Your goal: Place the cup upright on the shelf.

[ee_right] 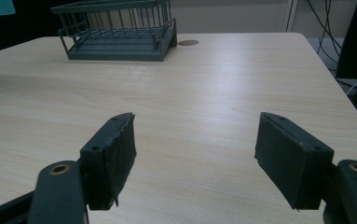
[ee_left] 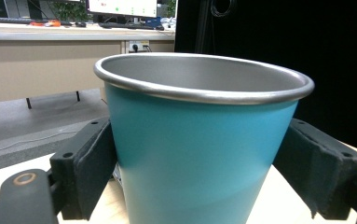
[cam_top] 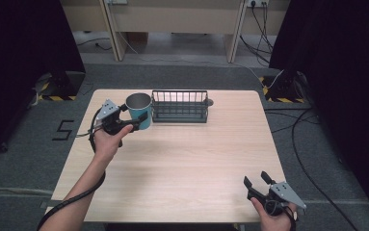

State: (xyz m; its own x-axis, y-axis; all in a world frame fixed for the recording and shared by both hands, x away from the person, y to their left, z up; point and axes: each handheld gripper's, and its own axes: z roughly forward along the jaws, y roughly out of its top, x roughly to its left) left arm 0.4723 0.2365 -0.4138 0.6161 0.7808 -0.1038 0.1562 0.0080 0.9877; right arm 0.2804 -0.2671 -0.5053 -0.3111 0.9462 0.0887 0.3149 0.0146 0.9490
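High view: a pale wooden rectangular worktop [cam_top: 172, 163] carries a dark grey wire rack with a flat base [cam_top: 179, 106] near its far edge. Just left of the rack stands a teal metal cup with a bare steel rim and interior [cam_top: 139, 110], upright. The left gripper [cam_top: 135, 117], held in the person's left hand [cam_top: 106, 142], reaches the cup from the near left, its jaws on either side of the cup wall. The right gripper [cam_top: 256, 179], held in the right hand [cam_top: 273, 219], sits at the near right corner of the worktop, well apart from cup and rack, jaws spread and holding nothing.

Left gripper view: the teal cup [ee_left: 199, 149] stands between the two black padded jaws, and both pads lie against its sides, so the jaws grasp the cup. Whether the cup's base rests on the worktop cannot be told.

Right gripper view: the jaws stand wide apart over bare worktop [ee_right: 204, 107]. The wire rack [ee_right: 120, 30] sits at the far left, beside a small round dark disc set in the worktop [ee_right: 188, 43].
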